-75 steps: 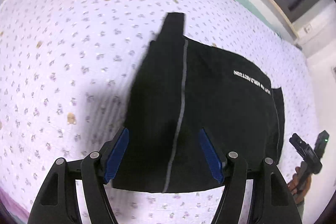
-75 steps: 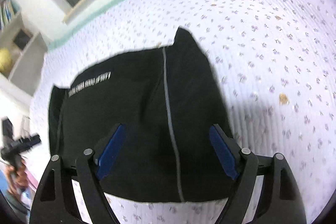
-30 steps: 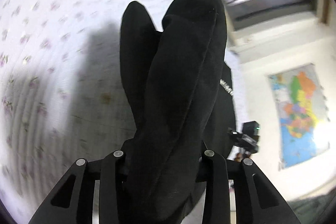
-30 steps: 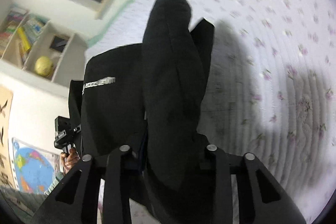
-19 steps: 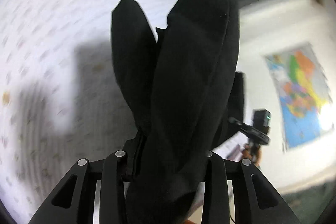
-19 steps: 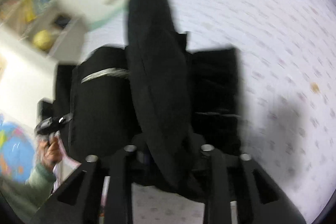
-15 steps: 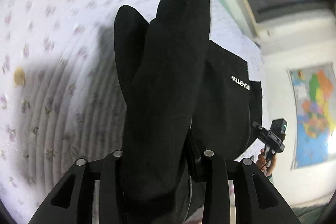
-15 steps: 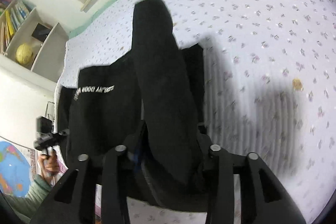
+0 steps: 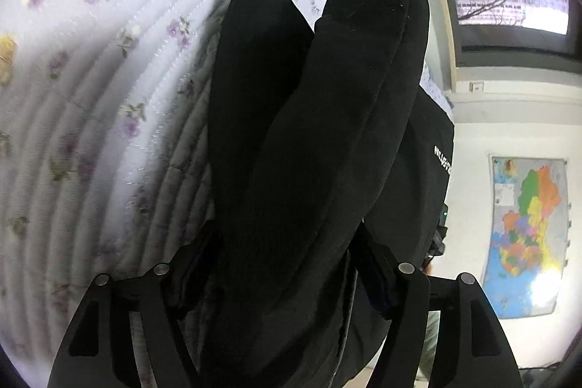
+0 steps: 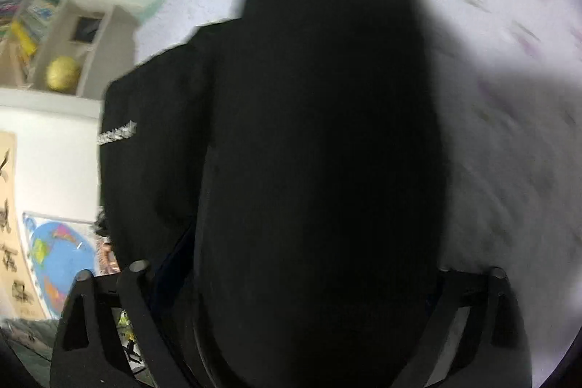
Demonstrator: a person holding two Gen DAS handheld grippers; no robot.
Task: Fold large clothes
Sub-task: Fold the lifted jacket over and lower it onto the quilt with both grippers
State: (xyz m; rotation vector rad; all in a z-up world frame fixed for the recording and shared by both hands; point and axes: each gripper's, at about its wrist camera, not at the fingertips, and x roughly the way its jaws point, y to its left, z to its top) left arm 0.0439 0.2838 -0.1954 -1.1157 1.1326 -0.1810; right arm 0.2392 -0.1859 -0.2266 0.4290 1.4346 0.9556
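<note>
Dim fisheye views; right view motion-blurred, edges warped.

Black garment bunched up over the bed

The black garment (image 9: pixel 313 140) rises in two thick rounded folds toward twelve o'clock above the floral bedspread (image 9: pixel 91 79); its flatter part, with white lettering, lies toward three o'clock. In the right wrist view one dark blurred fold (image 10: pixel 316 151) fills the centre.

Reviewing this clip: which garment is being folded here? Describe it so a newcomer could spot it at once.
Start from the bed's white quilt printed with small purple flowers. On it lies a black garment, a bunched fold of it rising between the opening jaws of each gripper. It is the only dark item there, with a short line of white lettering near one edge.
</note>
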